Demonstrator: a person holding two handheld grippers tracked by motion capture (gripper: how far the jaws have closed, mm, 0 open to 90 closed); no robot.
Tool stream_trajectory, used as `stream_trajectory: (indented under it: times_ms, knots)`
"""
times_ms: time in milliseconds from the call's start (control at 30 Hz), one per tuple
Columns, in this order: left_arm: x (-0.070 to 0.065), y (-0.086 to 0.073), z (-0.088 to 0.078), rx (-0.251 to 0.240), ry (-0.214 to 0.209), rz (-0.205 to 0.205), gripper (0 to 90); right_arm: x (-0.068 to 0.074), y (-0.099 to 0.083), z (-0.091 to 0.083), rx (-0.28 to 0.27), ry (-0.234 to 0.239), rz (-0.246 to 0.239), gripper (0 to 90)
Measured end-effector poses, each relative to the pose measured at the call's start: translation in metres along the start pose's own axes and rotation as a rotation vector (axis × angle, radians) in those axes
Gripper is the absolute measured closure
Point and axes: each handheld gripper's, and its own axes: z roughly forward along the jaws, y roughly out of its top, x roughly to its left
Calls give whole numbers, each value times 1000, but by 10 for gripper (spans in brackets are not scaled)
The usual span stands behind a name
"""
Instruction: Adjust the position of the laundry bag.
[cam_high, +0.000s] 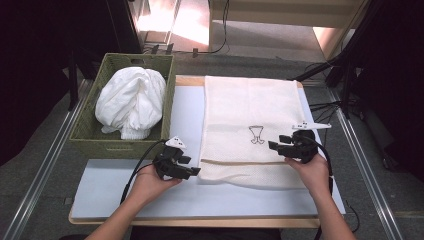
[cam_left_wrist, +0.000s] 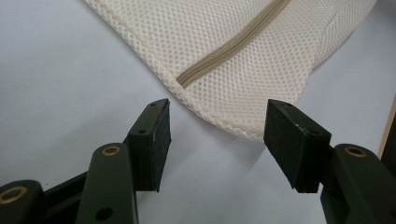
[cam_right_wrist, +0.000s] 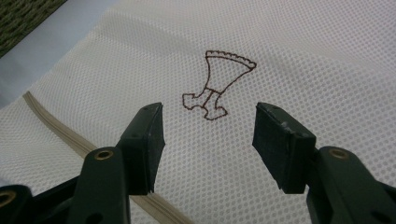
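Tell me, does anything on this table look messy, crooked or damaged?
Nothing looks damaged or spilled. The cream mesh bag lies flat and fairly square on the table. The white cloth sits bunched up in the green basket, the one untidy thing. Both grippers, left and right, are open and hold nothing.

A wooden table (cam_high: 185, 220) carries a pale grey-blue mat (cam_high: 125, 192) that covers nearly all of its top, leaving only thin wooden edges bare at the near side and far corners. On the mat lies a cream mesh laundry bag (cam_high: 250, 107), spread flat, with a beige zipper (cam_left_wrist: 231, 46) running across its near end and a small brown embroidered mark (cam_right_wrist: 217, 86) near its middle. A green woven basket (cam_high: 90, 131) stands at the table's far left, just beside the bag.
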Motion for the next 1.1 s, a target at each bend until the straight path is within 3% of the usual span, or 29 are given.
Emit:
stream_trajectory:
  times_ms: [333, 467, 933, 1100]
  knots:
    - [-2, 0, 1, 2, -9, -10, 438, -2, -1, 1, 16, -6, 2, 421]
    - [-2, 0, 0, -18, -10, -19, 418, -3, 0, -1, -8, 4, 41, 414]
    - [-2, 0, -1, -13, -2, -6, 410, -3, -2, -1, 13, -10, -2, 410]
    - [-1, 0, -1, -16, 4, 2, 409, -3, -2, -1, 6, 20, 4, 459]
